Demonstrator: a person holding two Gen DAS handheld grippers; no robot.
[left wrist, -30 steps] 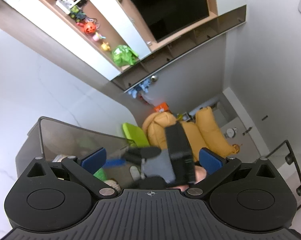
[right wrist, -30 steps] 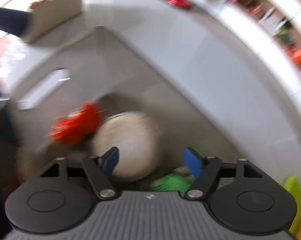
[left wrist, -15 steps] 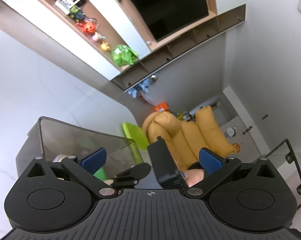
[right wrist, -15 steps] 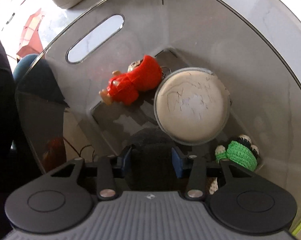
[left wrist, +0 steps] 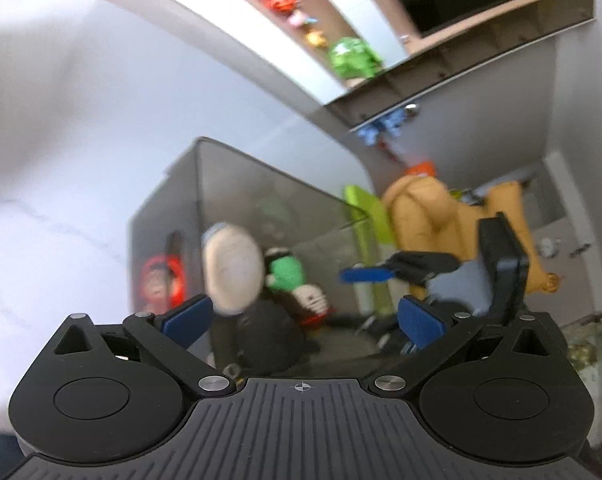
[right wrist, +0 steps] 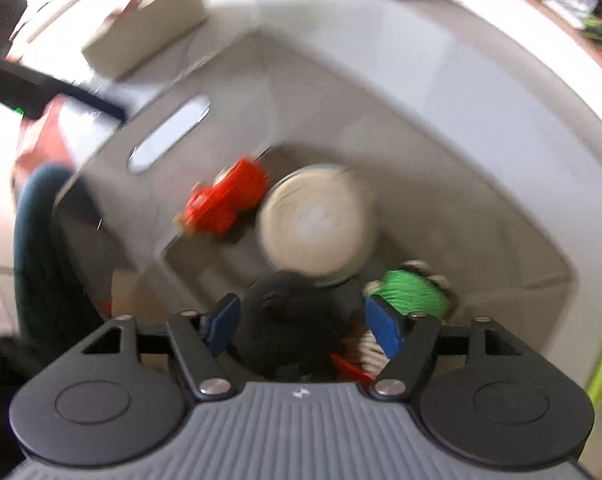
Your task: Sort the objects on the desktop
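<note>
Both tongs — left (left wrist: 301, 320), right (right wrist: 303, 322) — jaws wide apart, empty, angled downward.

We see a smoky translucent plastic bin (right wrist: 381, 92), smooth and semi-glossy. Green toy (right wrist: 415, 292) looks knitted yarn, rough. Round cream lid (right wrist: 319, 222) reads matt and scuffed. Black lump (right wrist: 289, 320) looks like soft matt cloth. Counter (left wrist: 61, 128) is smooth white, faintly veined. Our claw (right wrist: 303, 322) has matt blue pads (right wrist: 383, 322) and ribbed grey plastic body.
</note>
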